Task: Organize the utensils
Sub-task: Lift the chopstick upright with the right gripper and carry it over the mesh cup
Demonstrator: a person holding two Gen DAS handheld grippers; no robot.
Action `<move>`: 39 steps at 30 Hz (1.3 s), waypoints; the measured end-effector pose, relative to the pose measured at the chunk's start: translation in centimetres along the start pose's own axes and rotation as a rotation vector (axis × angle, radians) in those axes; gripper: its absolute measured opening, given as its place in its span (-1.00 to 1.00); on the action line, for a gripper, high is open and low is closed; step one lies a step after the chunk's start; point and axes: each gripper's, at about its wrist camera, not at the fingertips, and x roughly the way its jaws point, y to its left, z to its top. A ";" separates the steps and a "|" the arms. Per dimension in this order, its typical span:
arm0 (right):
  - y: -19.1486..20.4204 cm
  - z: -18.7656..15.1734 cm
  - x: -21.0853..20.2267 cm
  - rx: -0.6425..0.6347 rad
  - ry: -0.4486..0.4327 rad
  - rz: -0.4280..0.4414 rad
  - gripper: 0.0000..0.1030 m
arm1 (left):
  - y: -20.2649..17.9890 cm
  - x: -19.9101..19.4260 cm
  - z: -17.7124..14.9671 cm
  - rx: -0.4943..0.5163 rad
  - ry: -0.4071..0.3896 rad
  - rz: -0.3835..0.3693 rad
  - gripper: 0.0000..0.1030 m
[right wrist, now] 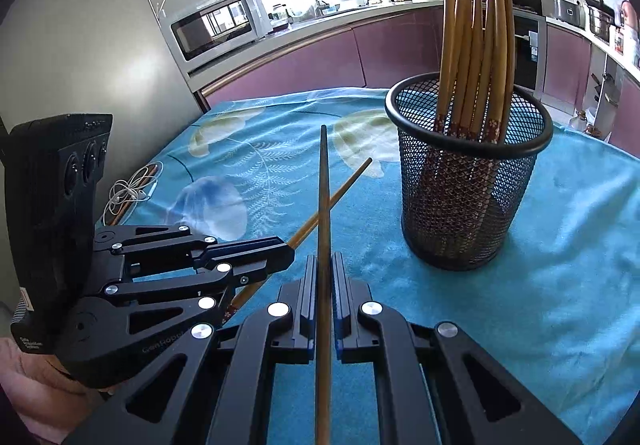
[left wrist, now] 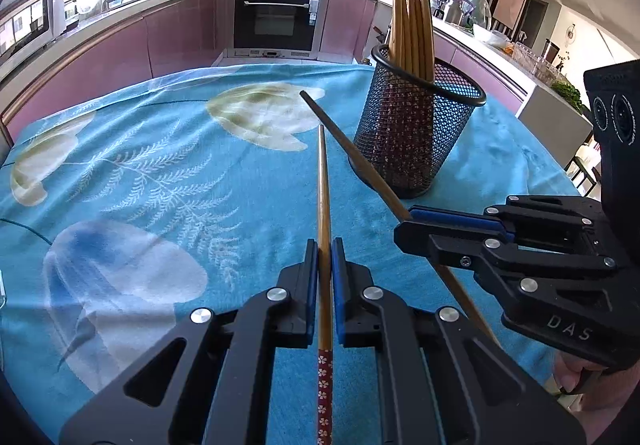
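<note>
My left gripper [left wrist: 325,242] is shut on a wooden chopstick [left wrist: 323,185] whose red flowered end points back at the camera. In the left wrist view my right gripper [left wrist: 405,223] comes in from the right, shut on a second chopstick [left wrist: 344,143] that slants toward the black mesh holder [left wrist: 404,141]. From the right wrist, my right gripper [right wrist: 325,259] clamps that chopstick [right wrist: 324,181], and it crosses the one [right wrist: 348,181] held in my left gripper [right wrist: 290,249]. The holder [right wrist: 468,185] stands upright to the right, with several chopsticks [right wrist: 476,45] in it.
A blue leaf-print cloth [left wrist: 160,165] covers the table. White earphones [right wrist: 132,189] lie at its left edge. Purple kitchen cabinets, an oven [left wrist: 276,21] and a microwave [right wrist: 220,25] stand beyond the table. A person's hand [right wrist: 36,369] holds the left gripper.
</note>
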 end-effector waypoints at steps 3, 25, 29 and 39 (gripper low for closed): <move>0.0 0.0 -0.9 0.005 -0.020 0.007 -0.89 | -0.2 -0.7 0.1 0.000 -0.012 -0.012 -0.85; -1.1 0.1 -4.7 0.040 -0.117 0.012 -0.89 | -1.4 -4.5 1.0 0.012 -0.089 -0.051 -0.85; -1.5 0.2 -5.3 0.047 -0.137 0.009 -0.89 | -1.6 -5.3 1.4 0.011 -0.108 -0.064 -0.85; -1.8 0.7 -6.3 0.054 -0.175 0.012 -0.89 | -2.1 -6.5 2.1 0.011 -0.137 -0.079 -0.85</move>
